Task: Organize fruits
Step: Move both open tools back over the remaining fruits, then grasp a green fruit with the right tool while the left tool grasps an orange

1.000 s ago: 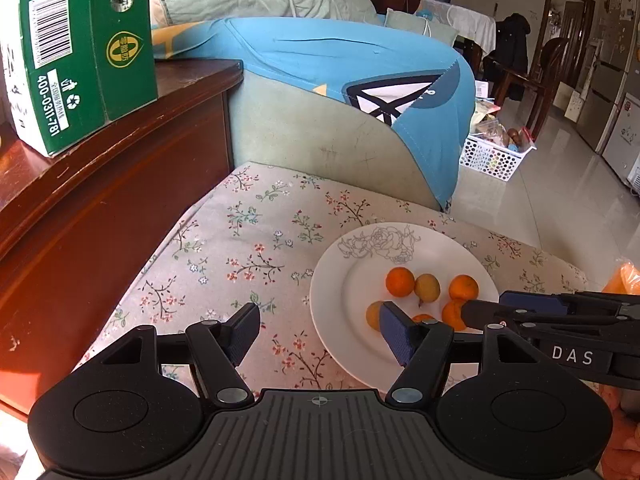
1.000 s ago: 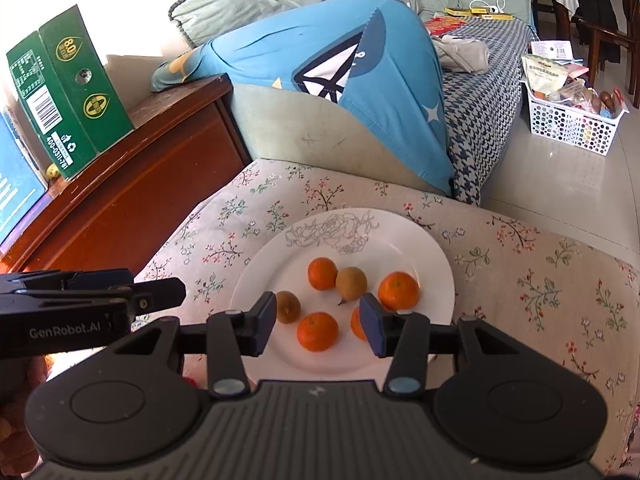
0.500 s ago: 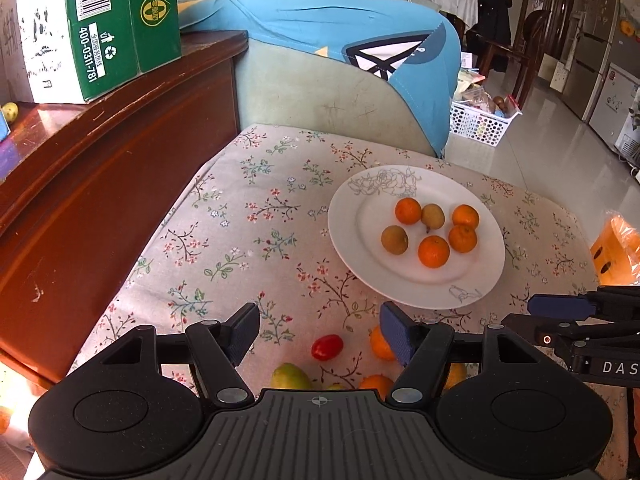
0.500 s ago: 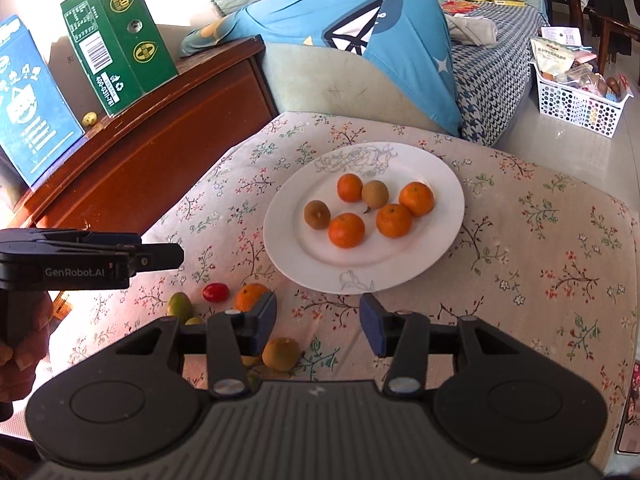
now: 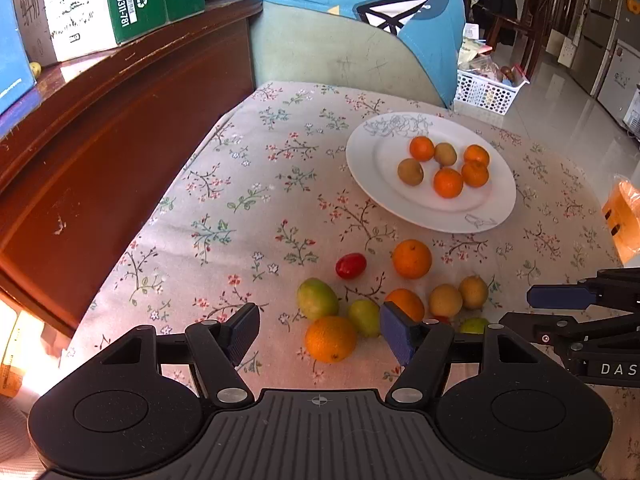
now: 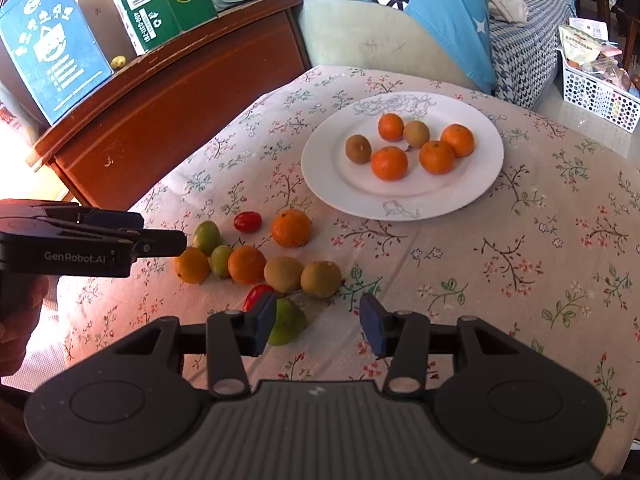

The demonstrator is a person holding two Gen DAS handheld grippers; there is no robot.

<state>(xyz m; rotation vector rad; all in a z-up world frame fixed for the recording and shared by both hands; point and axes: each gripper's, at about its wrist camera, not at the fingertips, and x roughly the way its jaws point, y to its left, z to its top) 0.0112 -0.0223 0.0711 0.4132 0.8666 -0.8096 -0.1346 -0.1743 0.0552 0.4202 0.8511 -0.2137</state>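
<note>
On the floral tablecloth [image 6: 520, 240], the right hand-held gripper [image 6: 318, 322] half-hides a green fruit [image 6: 289, 322].

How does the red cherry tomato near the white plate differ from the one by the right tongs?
The red cherry tomato near the white plate lies apart from the other loose fruit, fully visible on the floral cloth; the red cherry tomato by the right tongs is wedged among the brown and green fruit and partly hidden by the tongs' left finger. The first sits closer to the white plate. Both are small, red, glossy and off the plate.
</note>
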